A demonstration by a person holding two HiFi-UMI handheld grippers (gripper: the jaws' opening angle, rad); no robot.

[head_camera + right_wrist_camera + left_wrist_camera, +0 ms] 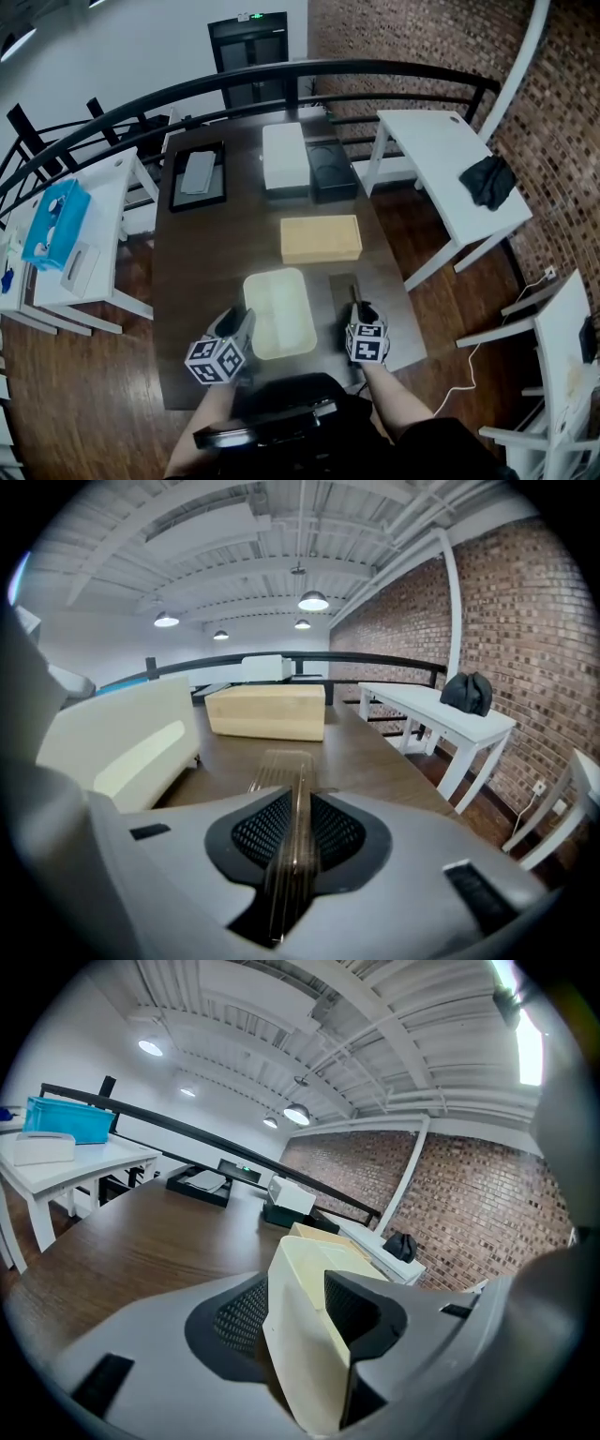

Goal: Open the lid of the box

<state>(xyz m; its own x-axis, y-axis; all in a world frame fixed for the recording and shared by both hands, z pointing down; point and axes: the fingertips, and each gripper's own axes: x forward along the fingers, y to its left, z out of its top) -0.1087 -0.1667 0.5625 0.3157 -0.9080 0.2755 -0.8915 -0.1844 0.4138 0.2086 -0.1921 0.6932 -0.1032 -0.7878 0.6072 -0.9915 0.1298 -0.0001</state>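
A cream box (278, 314) stands open on the dark wooden table (197, 281), its inside showing. My left gripper (242, 323) is shut on the box's left wall; in the left gripper view that cream wall (309, 1335) fills the space between the pads. A clear flat lid (345, 292) lies to the right of the box. My right gripper (356, 314) holds its jaws open around the lid's near edge. In the right gripper view the thin clear lid (281, 771) runs between the mesh pads with a gap on each side, and the cream box (122, 742) stands to the left.
A closed tan box (321, 238) sits behind the cream one. Further back are a white box (285, 157), a black box (330, 169) and a black tray (198, 174). White desks flank the table; the right one (441, 150) carries a black cloth (487, 180).
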